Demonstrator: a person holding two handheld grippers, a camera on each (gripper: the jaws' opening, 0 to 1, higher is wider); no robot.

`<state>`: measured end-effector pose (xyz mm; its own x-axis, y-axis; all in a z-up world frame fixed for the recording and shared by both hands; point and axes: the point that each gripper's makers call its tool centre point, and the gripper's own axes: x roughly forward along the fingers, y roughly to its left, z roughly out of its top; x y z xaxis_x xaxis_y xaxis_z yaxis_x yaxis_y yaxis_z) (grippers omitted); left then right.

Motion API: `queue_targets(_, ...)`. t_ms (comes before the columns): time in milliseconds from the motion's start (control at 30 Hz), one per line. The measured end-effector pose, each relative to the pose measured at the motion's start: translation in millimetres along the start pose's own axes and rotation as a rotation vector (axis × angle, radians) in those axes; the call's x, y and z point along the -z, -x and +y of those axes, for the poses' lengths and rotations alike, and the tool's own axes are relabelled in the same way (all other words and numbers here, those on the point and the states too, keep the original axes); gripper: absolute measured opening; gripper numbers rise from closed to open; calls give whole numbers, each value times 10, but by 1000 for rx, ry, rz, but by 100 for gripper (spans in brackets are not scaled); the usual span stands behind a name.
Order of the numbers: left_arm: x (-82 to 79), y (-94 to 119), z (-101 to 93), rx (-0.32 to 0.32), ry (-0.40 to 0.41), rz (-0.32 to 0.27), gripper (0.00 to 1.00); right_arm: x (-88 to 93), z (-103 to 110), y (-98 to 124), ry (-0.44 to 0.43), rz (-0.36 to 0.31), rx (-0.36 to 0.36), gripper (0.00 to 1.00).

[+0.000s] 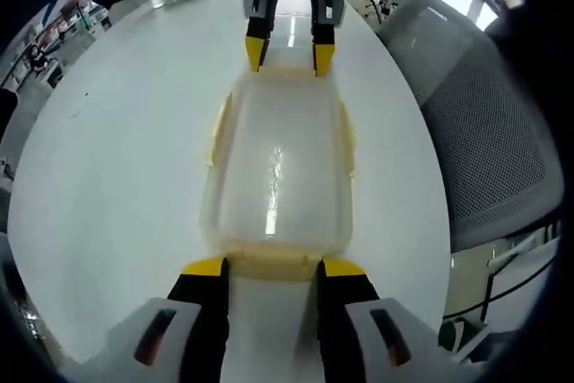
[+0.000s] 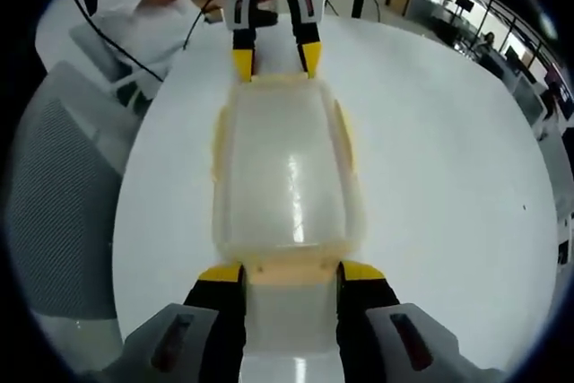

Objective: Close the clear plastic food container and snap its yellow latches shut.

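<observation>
Black, yellow-tipped left gripper [image 1: 272, 266] spread wide at the near end latch [image 1: 272, 260] of the clear container [image 1: 278, 168]; right gripper [image 2: 290, 272] likewise spread, at the opposite end. Container between both, lid on, flat on white table [image 1: 117, 177]. Grey chair [image 1: 484, 132] beside.

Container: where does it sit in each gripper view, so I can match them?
Left gripper view: container at centre, between the left gripper below and the right gripper above.
Right gripper view: container at centre, grippers swapped.
Shared landmark: the white table.
</observation>
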<state>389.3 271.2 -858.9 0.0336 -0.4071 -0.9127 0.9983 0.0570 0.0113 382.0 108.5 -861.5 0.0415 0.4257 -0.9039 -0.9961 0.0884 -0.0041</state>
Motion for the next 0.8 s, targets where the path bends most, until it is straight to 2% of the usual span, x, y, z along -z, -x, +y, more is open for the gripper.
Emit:
queue_targets(267,-1,0,-2,2,-4,6,36,4,-13,-5,9,4,-9,37)
queue_targets(400,4,11,1,3,3,-34,36,1,-15,-3,11,7,-8,37)
queue_targets(533,-19,6,-1,0,-12,5,36,-1,-15,4,13,12,1,37)
queue_targets(633,-5,9,6,-5,-3,13,36,-5,-54,21,39,10,26,37)
queue_targets(800,-40,49,-37,3,-12,14,36,20,-2,34,35,30,17,37)
